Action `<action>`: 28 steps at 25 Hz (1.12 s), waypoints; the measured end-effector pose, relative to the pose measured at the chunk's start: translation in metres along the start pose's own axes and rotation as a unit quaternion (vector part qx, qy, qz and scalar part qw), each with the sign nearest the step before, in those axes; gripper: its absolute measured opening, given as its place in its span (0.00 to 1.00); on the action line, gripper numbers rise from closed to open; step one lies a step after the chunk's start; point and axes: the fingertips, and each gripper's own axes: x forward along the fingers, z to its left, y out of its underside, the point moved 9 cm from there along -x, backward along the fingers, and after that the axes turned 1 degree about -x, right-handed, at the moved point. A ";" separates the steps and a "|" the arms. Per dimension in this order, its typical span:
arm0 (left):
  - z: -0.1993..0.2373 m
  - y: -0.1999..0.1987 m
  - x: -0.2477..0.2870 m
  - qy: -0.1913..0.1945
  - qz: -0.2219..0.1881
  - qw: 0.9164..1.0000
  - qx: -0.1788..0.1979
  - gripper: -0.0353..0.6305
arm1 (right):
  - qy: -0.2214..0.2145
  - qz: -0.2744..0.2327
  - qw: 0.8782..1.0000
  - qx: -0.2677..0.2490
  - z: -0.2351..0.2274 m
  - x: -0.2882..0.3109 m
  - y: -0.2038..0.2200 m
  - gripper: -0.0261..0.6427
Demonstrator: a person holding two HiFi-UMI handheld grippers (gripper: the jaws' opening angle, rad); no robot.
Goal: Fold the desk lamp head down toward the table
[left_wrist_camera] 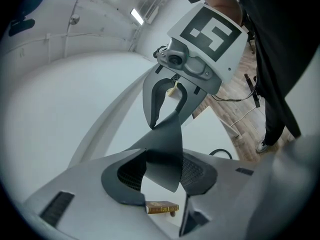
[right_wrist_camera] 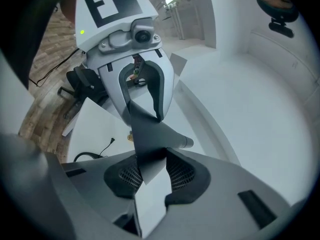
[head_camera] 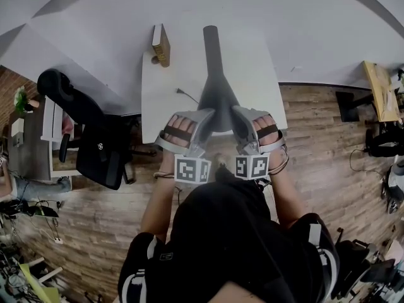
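Observation:
The desk lamp's dark grey head [head_camera: 218, 103] widens from a slim neck [head_camera: 211, 43] that runs away over the white table [head_camera: 252, 62]. My left gripper [head_camera: 203, 117] holds the head's left edge and my right gripper [head_camera: 241, 115] its right edge, facing each other. In the left gripper view the flat grey head [left_wrist_camera: 162, 154] stands between the pads of my left gripper [left_wrist_camera: 162, 176], which close on it. In the right gripper view the head [right_wrist_camera: 145, 134] sits likewise in my right gripper [right_wrist_camera: 150, 176]. The lamp's base is hidden.
A brown book [head_camera: 161, 44] lies at the table's far left, also seen as the book [left_wrist_camera: 161, 208] past the left jaws. A black cable [head_camera: 186, 95] lies left of the lamp. An office chair [head_camera: 95, 144] stands left of the table on the wooden floor.

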 end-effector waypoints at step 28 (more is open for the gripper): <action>-0.059 0.031 0.048 -0.015 0.042 0.998 0.051 0.40 | 0.029 0.010 0.995 -0.091 0.068 0.040 0.036 0.34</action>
